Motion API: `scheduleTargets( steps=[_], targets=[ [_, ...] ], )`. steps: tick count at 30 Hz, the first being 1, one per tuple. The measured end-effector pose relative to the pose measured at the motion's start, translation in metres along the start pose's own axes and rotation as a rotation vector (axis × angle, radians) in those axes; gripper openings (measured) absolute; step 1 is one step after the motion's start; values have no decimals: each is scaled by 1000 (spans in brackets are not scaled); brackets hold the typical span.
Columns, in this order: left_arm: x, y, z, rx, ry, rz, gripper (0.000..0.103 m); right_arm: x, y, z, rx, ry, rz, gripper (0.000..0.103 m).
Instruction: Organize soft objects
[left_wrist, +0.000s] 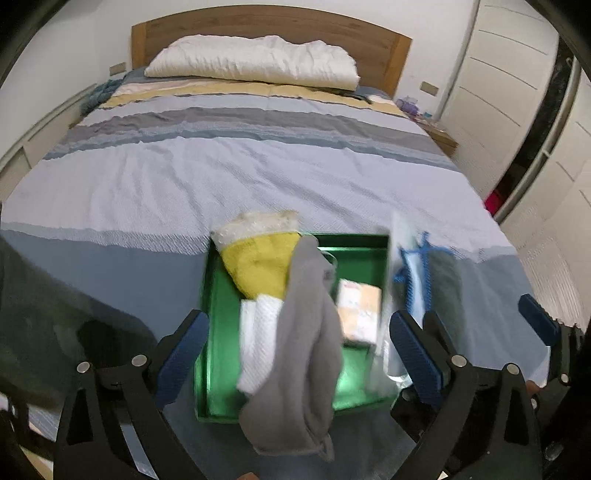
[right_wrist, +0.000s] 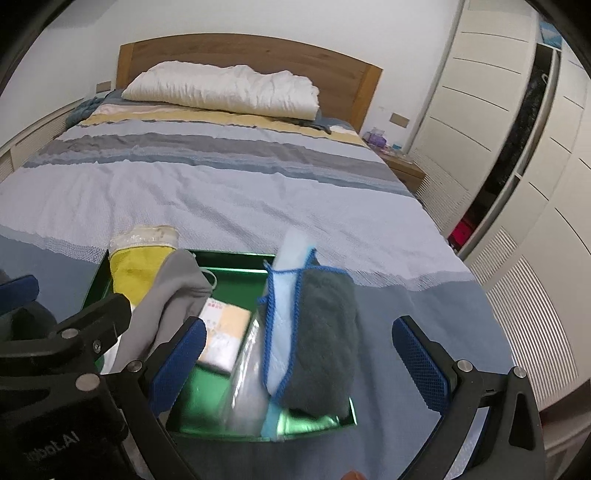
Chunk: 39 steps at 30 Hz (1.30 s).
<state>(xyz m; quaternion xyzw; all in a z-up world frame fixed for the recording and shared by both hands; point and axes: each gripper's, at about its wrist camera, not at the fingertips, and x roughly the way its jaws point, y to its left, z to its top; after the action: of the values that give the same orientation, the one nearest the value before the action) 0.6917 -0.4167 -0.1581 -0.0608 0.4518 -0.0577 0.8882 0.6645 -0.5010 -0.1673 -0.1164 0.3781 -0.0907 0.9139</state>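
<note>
Both pairs of my jaws stand wide, holding nothing.

Green tray (left_wrist: 218, 295) sits on the bed (left_wrist: 221, 177), straight ahead of my left gripper (left_wrist: 295, 354) and ahead-left of my right gripper (right_wrist: 299, 362).

Grey sock (left_wrist: 306, 354) lies dead centre between my left jaws, long axis running away from me, near end hanging over the tray's near rim. Left hand is nearer; I judge a straight close takes it across its width.

Dark grey cloth (right_wrist: 325, 339) with its blue-edged cloth (right_wrist: 280, 332) lies between my right jaws, long axis also away from me, on the tray's right rim.

Count:
- One yellow cloth (left_wrist: 258, 266).
- One white cloth (left_wrist: 258, 339).
- One grey sock.
- One dark grey cloth.
- One blue-edged cloth.
- One packet (left_wrist: 358, 310).
- One clear bag (right_wrist: 251, 387), blurred.
- One tray.
</note>
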Motion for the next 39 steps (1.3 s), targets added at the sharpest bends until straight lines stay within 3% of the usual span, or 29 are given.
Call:
scheduleTargets(
  steps=[10, 17, 24, 27, 31, 39],
  targets=[
    [-47, 0, -53, 44, 13, -123, 96, -58, -12, -56, 44, 23, -29, 102],
    [-102, 17, -98, 97, -68, -277, 96, -108, -18, -116, 176, 33, -111, 103],
    [-161, 50, -153, 256, -199, -431, 96, -178, 1, -151, 396, -142, -158, 103],
    [-175, 66, -165, 287, -210, -504, 98, -203, 20, -160, 468, -232, -148, 103],
    [-179, 89, -170, 295, -191, -559, 101, -221, 44, -171, 510, -288, -146, 103],
    [-177, 130, -182, 283, -242, -544, 101, -241, 76, -186, 519, -370, -114, 103]
  ],
)
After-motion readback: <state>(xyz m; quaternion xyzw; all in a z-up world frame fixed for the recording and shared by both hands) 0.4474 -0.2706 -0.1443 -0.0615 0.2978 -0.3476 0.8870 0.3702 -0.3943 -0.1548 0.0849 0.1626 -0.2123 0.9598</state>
